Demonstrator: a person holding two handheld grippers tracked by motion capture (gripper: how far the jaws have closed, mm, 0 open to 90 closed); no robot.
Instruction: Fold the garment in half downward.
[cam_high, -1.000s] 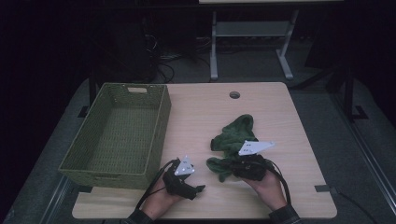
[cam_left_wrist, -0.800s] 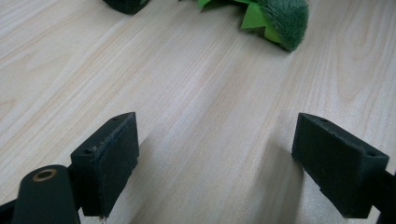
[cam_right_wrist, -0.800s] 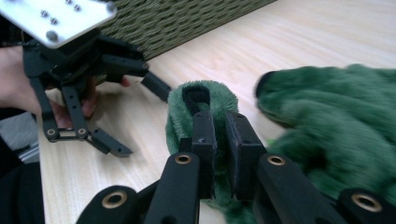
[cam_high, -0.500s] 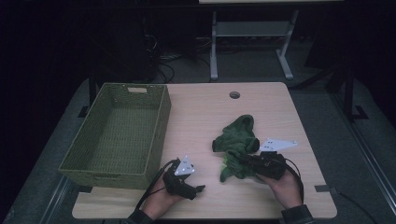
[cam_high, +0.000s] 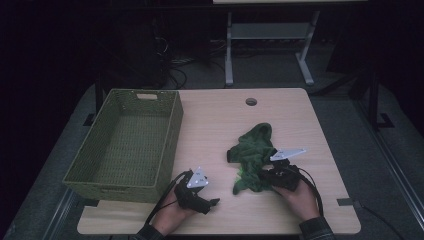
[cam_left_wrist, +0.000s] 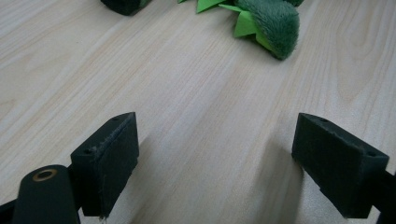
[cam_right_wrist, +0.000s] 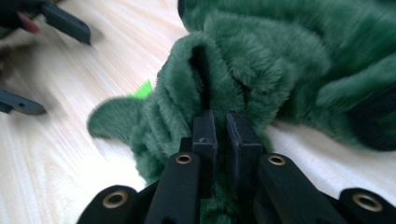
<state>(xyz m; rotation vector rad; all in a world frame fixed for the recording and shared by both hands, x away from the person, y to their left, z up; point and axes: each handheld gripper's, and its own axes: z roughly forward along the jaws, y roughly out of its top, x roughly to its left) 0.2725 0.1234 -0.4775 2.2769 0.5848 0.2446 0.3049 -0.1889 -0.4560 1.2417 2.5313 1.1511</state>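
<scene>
Item: green plush garment (cam_high: 254, 156), soft pile, with bright green felt trim showing at one end. It lay crumpled on the wooden table (cam_high: 215, 125), right of centre and well apart from the woven basket (cam_high: 125, 142), which stood at the left with nothing in it.

Right gripper (cam_high: 266, 177): at the near end of the plush, jaws drawn nearly together on a fold of the fabric — in the right gripper view the pads (cam_right_wrist: 204, 135) pinched the pile between them.

Left gripper (cam_high: 212, 202): resting low on the table just right of the basket's near corner, jaws spread wide and holding nothing; bare wood lay between its pads (cam_left_wrist: 109, 161), with a tip of the plush (cam_left_wrist: 275, 25) ahead of it.

Step in hand, as judged: securing the plush, probably for transfer to the basket.

Handling notes — the grip appeared to take only a thin fold, so a slow lift seemed wise, lest the pile slip free. The trailing bulk would likely drag; raising it clear of the basket wall before crossing would serve. The idle left gripper could catch the hanging end.
</scene>
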